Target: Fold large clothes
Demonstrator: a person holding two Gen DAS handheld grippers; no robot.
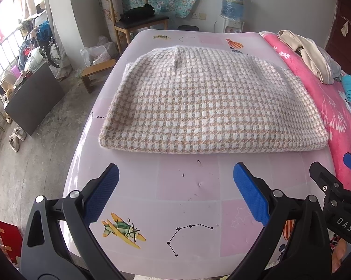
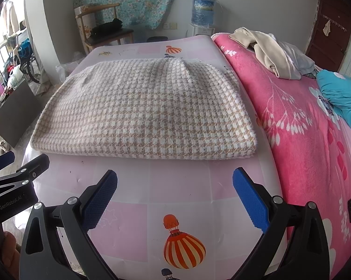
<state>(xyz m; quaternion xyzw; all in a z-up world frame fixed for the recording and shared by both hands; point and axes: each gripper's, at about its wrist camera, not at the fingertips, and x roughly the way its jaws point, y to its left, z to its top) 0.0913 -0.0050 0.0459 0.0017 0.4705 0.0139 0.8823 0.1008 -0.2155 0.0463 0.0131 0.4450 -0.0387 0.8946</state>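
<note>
At far left, a dark board (image 1: 33,98) leaning by the window, shoes (image 1: 16,137) on the concrete floor, a wooden chair (image 1: 138,21) behind. Centre: folded houndstooth garment (image 1: 210,102) lying flat on the pink patterned table cover (image 1: 187,186); left gripper (image 1: 175,191) and right gripper (image 2: 174,196) both spread wide, empty, just short of its near edge. Rightward, pink floral blanket (image 2: 303,140) with beige clothes (image 2: 264,46) heaped on it.
</note>
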